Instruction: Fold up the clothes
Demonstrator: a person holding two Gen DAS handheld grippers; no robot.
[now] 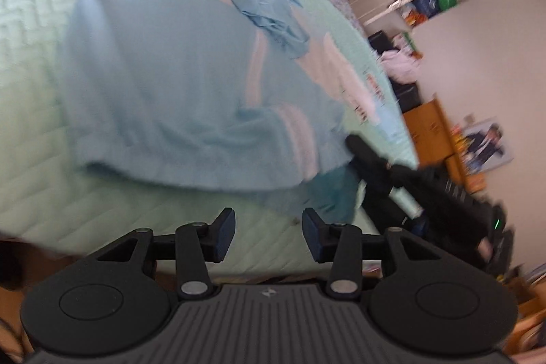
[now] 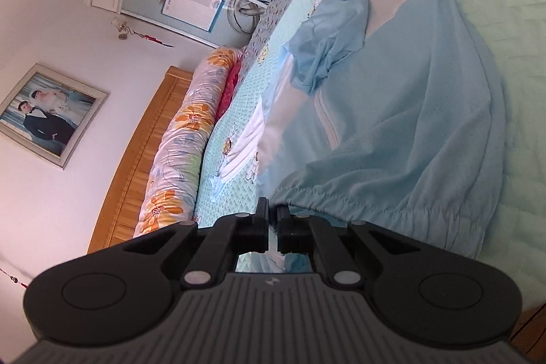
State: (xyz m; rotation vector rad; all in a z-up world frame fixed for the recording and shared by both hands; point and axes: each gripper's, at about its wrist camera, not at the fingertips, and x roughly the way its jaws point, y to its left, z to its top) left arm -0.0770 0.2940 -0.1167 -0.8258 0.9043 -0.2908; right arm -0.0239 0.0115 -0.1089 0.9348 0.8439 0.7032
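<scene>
A light blue garment (image 1: 170,84) with white side stripes lies spread on the bed; its gathered elastic waistband (image 2: 375,210) faces me. My right gripper (image 2: 273,210) is shut on the waistband's left end. The left wrist view shows that same gripper (image 1: 361,156) at the garment's lower right corner, which is lifted a little. My left gripper (image 1: 269,227) hovers open over the bed cover just short of the waistband edge, with nothing between its fingers. A second, crumpled blue garment (image 2: 334,36) lies on the far end of the spread one.
The mint quilted bed cover (image 1: 41,57) surrounds the clothes. White and pale clothes (image 2: 245,139) lie beside the blue garment. A rolled floral duvet (image 2: 177,142) rests against the wooden headboard (image 2: 136,159). Shelves and clutter (image 1: 409,23) line the wall past the bed's edge.
</scene>
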